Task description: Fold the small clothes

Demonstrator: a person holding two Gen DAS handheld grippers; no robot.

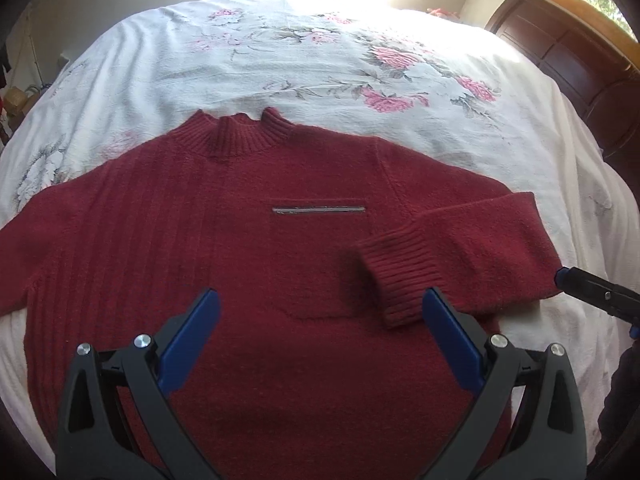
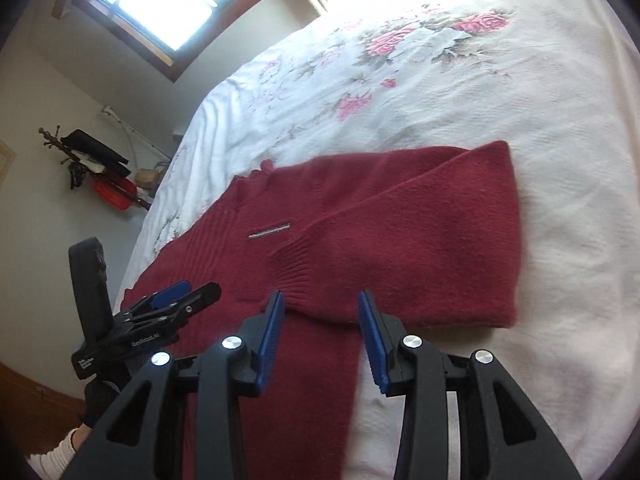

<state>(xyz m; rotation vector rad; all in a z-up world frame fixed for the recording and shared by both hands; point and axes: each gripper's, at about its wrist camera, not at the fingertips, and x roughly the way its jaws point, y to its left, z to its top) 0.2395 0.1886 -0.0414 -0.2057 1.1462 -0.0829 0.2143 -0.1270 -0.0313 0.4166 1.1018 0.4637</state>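
Left wrist view: a dark red knitted sweater with a ribbed mock collar (image 1: 256, 216) is lying flat, front side up, on a white bedspread printed with pink roses (image 1: 304, 64). The collar is pointing away from the camera. A thin grey strip (image 1: 319, 209) is running across the chest. One sleeve is lying folded inward over the body, its ribbed cuff (image 1: 404, 276) resting on the lower chest; the opposite sleeve is lying stretched out toward the left edge of the frame. The left gripper, black with blue finger pads (image 1: 320, 322), is hovering over the lower body of the sweater, its jaws spread wide and gripping nothing. The right gripper (image 1: 588, 284) is showing at the right edge, just beside the bend of the folded sleeve; from here its state cannot be told. A dark wooden headboard (image 1: 568, 56) is standing beyond the bed at upper right.

Right wrist view: the right gripper (image 2: 322, 336) is hanging over the edge of the sweater (image 2: 400, 232) near the ribbed cuff (image 2: 298, 262), jaws parted, nothing between them. The left gripper (image 2: 188, 294) is sitting at the left above the sweater body, fingers apart. A bright window (image 2: 160, 4) is lighting the upper left wall.
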